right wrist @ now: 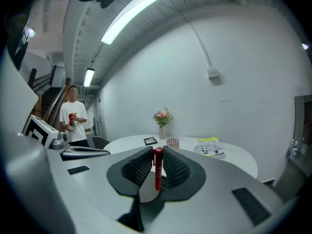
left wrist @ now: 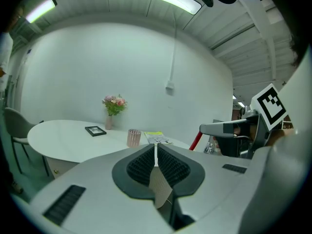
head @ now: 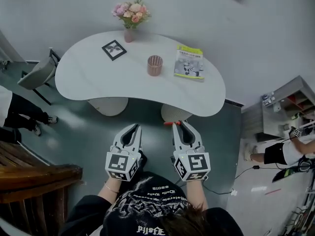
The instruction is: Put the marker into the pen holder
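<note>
A red marker stands upright between the pads of my right gripper, which is shut on it. In the head view the marker pokes out to the left at the tips of the right gripper, just short of the table's near edge. The pink ribbed pen holder stands upright in the middle of the white table, also seen as the pen holder and the pen holder. My left gripper hangs beside the right one, its jaws shut with nothing in them.
On the table are a black photo frame, a vase of pink flowers and a green-edged booklet. A grey chair stands at the table's left end. A person stands at the left, and a shelf unit is at the right.
</note>
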